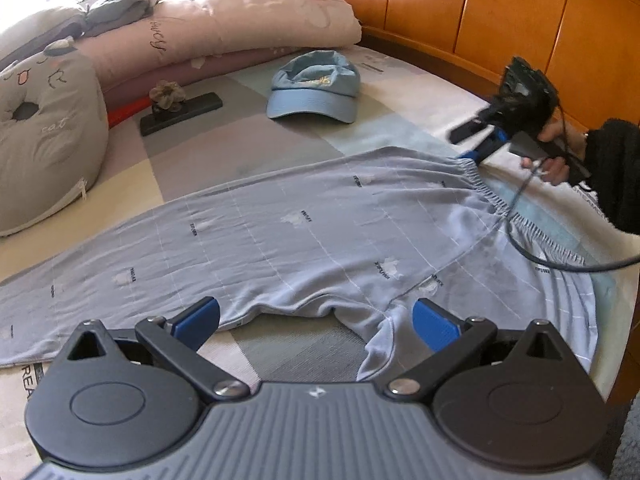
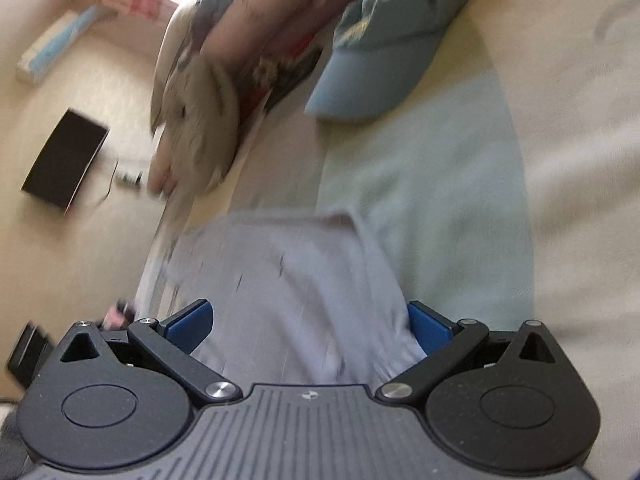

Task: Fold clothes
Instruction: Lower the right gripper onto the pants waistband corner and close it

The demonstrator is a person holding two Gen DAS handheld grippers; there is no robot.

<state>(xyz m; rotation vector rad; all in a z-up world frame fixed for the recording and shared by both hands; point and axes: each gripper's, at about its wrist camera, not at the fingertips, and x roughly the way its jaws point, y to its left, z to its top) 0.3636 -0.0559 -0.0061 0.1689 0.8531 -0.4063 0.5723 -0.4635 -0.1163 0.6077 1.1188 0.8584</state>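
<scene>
left claw wide over pants, right claw wide, left view alone shows waistband

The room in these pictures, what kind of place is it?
Most likely a bedroom. Pale blue patterned trousers lie spread on a bed with a patchwork sheet, a curved orange wooden headboard stands behind it, and a rolled pink quilt lies along the far edge.

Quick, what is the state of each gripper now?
Left gripper: open, holding nothing, at the crotch of the pants.
Right gripper: open, fingers either side of the pants' fabric, not clamped.
</scene>
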